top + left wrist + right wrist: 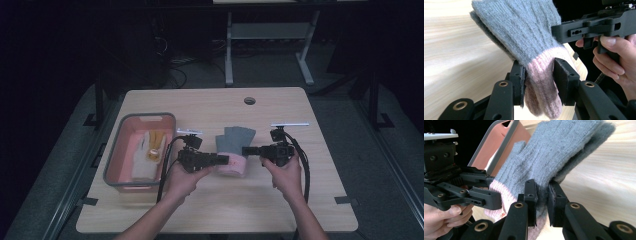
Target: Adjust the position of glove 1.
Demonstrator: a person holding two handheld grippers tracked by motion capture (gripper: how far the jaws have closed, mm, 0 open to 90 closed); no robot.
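Both grippers clamp a grey glove (524, 32) with a pink cuff: the left gripper (539, 82) bites the cuff, the right gripper (542, 202) the grey knit beside it. It looks lifted just above the table (280, 205), near a pink bin (120, 150) holding what may be another glove.

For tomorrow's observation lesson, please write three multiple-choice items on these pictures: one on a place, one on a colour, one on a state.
1. Where does the grey bin stand?
A. On the table's left side
B. On the table's right side
C. On the floor

2. What colour is the cuff of the grey gloves?
A. Green
B. Pink
C. Black

3. How do the left gripper and right gripper stand?
A. Both open, away from the gloves
B. One holds the bin
C. Both shut on the gloves

Answers:
1 A, the high view shows the bin left of both hands.
2 B, pale pink ribbing ends the grey knit.
3 C, each gripper view shows the fingers pressing the knit.
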